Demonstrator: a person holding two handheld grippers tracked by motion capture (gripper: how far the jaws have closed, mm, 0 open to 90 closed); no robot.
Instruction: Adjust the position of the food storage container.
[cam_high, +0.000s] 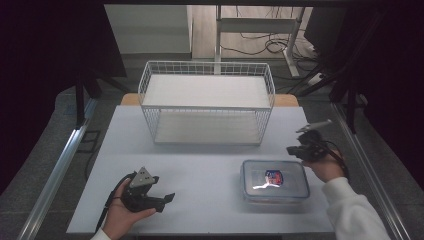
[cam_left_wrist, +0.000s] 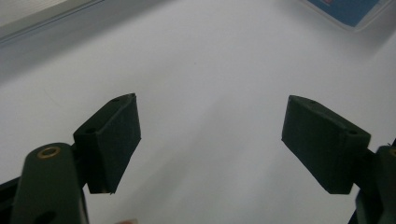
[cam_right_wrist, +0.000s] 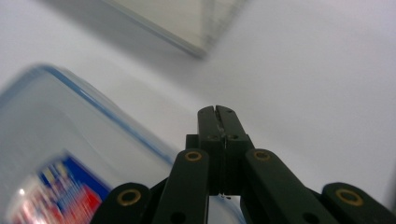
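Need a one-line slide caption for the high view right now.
Right gripper shut beside a lidded plastic box; left gripper open over the table, wire basket behind.

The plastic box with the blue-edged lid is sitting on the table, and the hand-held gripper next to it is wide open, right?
Not quite. The plastic box does sit on the table, but the right hand-held gripper beside it is shut, its jaws pressed together with nothing between them. The right gripper view shows this.

The bench (cam_high: 200, 150) is seen from above, looking forward and down. Each hand-held gripper view is taken close to the surface, along its jaws. The lidded container (cam_high: 274, 180) is shared by all three.
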